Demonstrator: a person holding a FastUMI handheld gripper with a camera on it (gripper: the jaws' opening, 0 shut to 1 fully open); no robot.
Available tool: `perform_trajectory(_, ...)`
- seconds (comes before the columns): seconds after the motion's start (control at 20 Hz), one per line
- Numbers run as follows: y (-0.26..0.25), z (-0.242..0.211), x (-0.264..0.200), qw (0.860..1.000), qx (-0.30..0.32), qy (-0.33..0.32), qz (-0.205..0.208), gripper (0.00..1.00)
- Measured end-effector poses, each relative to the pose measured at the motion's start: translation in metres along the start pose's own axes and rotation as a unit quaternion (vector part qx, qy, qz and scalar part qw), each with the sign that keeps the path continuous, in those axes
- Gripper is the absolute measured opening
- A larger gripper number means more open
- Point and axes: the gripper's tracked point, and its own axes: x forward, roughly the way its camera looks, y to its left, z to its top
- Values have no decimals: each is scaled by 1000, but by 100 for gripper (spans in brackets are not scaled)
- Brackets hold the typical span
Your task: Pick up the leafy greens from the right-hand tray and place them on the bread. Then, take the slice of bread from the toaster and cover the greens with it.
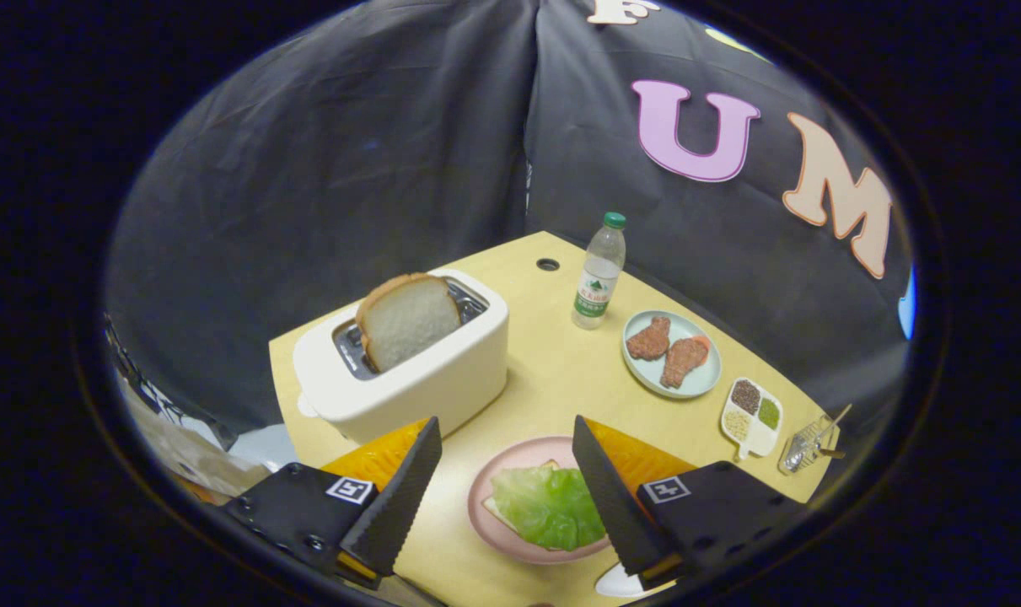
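A green lettuce leaf (549, 504) lies on a slice of bread on a pink plate (496, 487), low between my fingers and close to the right one. My gripper (505, 428) is open and holds nothing. Beyond the left finger stands a white toaster (409, 362) with a slice of bread (409, 319) sticking up out of its slot. The bread under the leaf shows only as a thin edge at the leaf's rim.
On the yellow table (544, 379) past the toaster stands a water bottle (599, 271). To its right sit a pale blue plate with two pieces of meat (670, 352), a small divided dish of seasonings (752, 416) and a little wire basket (807, 445).
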Motion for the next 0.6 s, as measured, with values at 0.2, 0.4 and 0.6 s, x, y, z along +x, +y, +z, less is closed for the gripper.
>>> perform_trajectory(0.2, 21, 25, 11, 1000, 22, -5, 19, 99)
perform_trajectory(0.4, 42, 40, 24, 999, 26, -7, 36, 99)
perform_trajectory(0.6, 70, 62, 37, 997, 44, -15, 57, 99)
